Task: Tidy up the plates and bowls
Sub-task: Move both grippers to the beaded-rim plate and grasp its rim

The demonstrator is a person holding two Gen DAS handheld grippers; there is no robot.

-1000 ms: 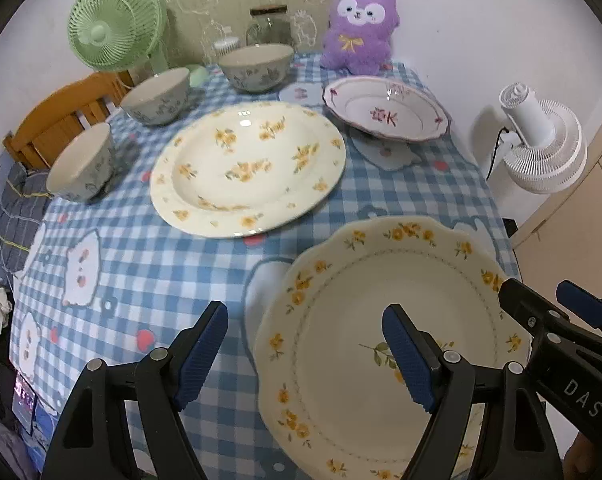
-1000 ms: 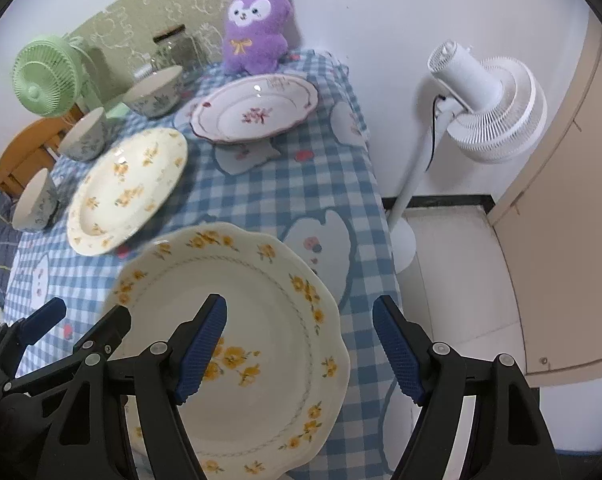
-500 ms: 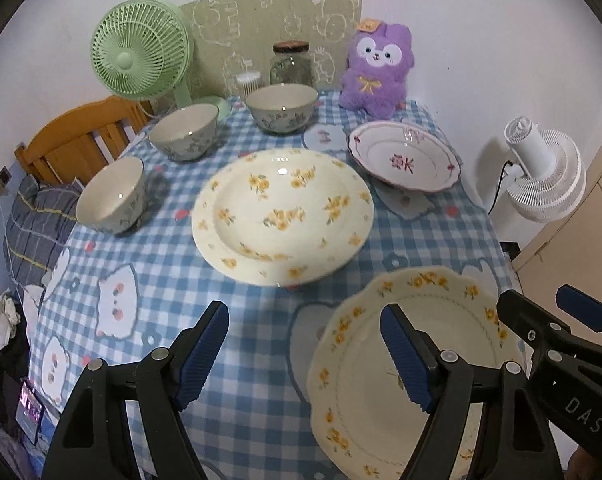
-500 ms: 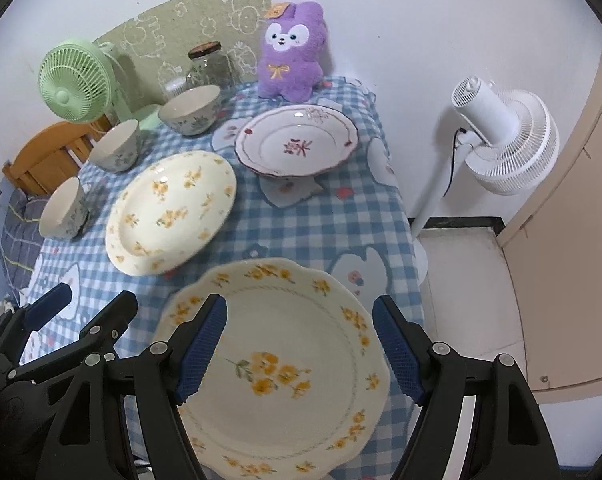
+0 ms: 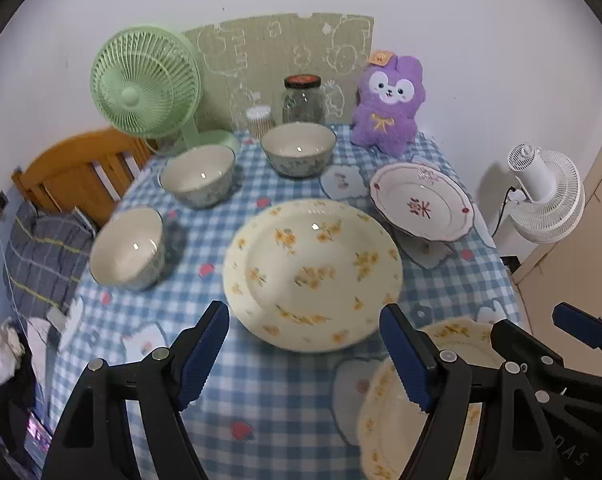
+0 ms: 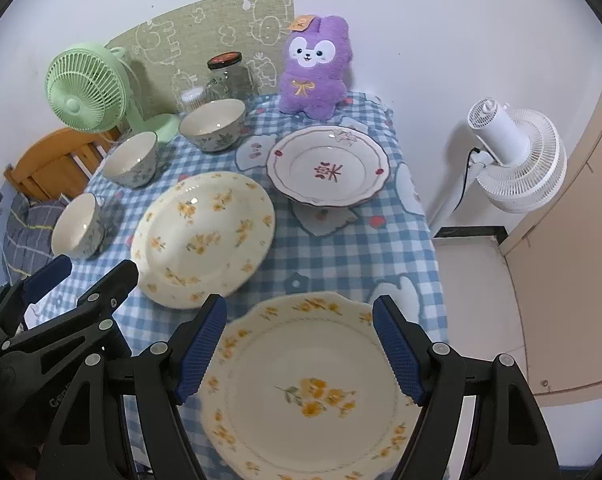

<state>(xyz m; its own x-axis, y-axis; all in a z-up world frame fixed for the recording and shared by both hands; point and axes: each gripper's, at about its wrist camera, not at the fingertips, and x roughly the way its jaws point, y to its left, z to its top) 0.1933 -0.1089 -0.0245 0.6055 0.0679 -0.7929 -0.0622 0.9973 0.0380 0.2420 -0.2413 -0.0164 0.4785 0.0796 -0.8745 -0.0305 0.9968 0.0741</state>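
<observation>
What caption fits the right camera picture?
Open right claw above a yellow-flowered plate on the checked table.

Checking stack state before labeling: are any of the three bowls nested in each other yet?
No, the three bowls stand apart on the checked tablecloth, each empty with cloth showing between them.

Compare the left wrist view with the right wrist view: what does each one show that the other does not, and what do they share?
Only the left wrist view shows the white crumpled cloth low at its left edge, beside the table.

Only the right wrist view shows the pale floor beside the table, and the whole scalloped plate with its centre flower.

Both show three bowls, the round yellow-flower plate, the red-pattern plate, the purple plush, the green fan, the white fan, the glass jar, and both open, empty tongs.
</observation>
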